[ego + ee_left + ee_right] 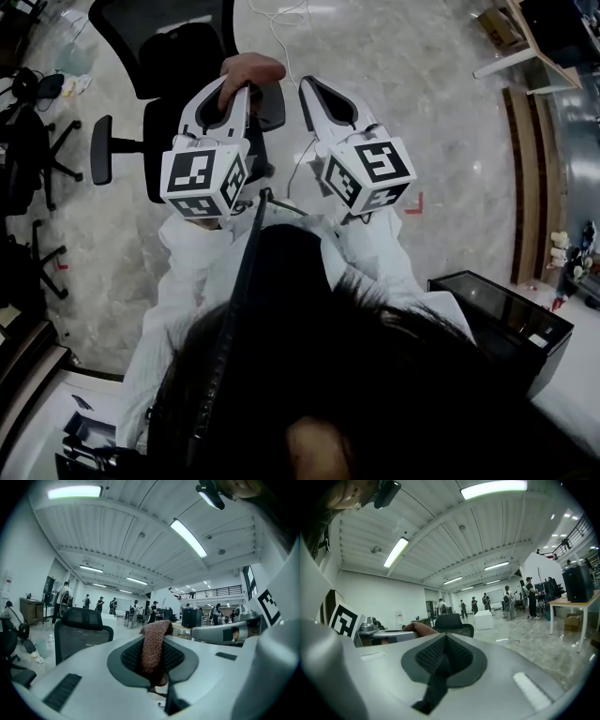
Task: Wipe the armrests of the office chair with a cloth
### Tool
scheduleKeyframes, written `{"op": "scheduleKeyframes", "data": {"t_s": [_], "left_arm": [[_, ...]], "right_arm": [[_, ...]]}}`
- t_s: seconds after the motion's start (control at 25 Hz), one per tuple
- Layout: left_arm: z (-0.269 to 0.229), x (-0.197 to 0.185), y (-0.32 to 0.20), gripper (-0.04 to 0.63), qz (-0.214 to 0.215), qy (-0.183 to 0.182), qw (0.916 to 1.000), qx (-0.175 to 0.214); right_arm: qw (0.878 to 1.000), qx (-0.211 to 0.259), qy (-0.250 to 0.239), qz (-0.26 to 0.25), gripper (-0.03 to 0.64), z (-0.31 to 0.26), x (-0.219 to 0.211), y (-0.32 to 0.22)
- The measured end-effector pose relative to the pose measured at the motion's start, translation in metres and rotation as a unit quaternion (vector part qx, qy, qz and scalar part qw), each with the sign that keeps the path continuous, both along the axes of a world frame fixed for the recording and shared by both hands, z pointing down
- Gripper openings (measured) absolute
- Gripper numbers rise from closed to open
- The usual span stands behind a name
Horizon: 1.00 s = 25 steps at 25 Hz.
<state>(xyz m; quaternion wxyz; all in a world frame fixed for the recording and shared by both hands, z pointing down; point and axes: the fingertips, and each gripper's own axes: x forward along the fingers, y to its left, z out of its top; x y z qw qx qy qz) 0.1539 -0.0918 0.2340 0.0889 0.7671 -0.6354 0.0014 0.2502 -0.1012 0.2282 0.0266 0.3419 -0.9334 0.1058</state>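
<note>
A black office chair (178, 56) stands on the floor ahead of me, with one armrest (100, 150) at its left and the other armrest (272, 105) just beyond my grippers. My left gripper (244, 89) is shut on a brown cloth (152, 648), which hangs over the jaw tips. The cloth (251, 67) shows above the seat in the head view. My right gripper (309, 86) is held beside the left one, shut with nothing in it (445, 641). Both are raised in the air, clear of the chair. The chair's back (82, 634) also shows in the left gripper view.
More black chairs (28, 150) stand at the left. A black box (502, 314) sits on the floor at the right, and a table (525, 47) at the far right. A white cable (281, 37) lies past the chair. Several people (61, 599) stand far off.
</note>
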Motion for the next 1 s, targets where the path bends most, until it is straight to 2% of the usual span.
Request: {"op": "scheduleKeyframes", "data": {"t_s": [0.64,1.0], "left_arm": [[0.0,0.011,-0.002,0.042,0.017,-0.004,0.9998,-0.004],[0.004,-0.001,-0.01,0.043,0.011,0.002,0.9999,-0.01]], "right_arm": [[1.0,-0.007,0.002,-0.005,0.0,0.004,0.006,-0.002],[1.0,-0.014,0.003,-0.002,0.0,0.008,0.002,-0.011]]}}
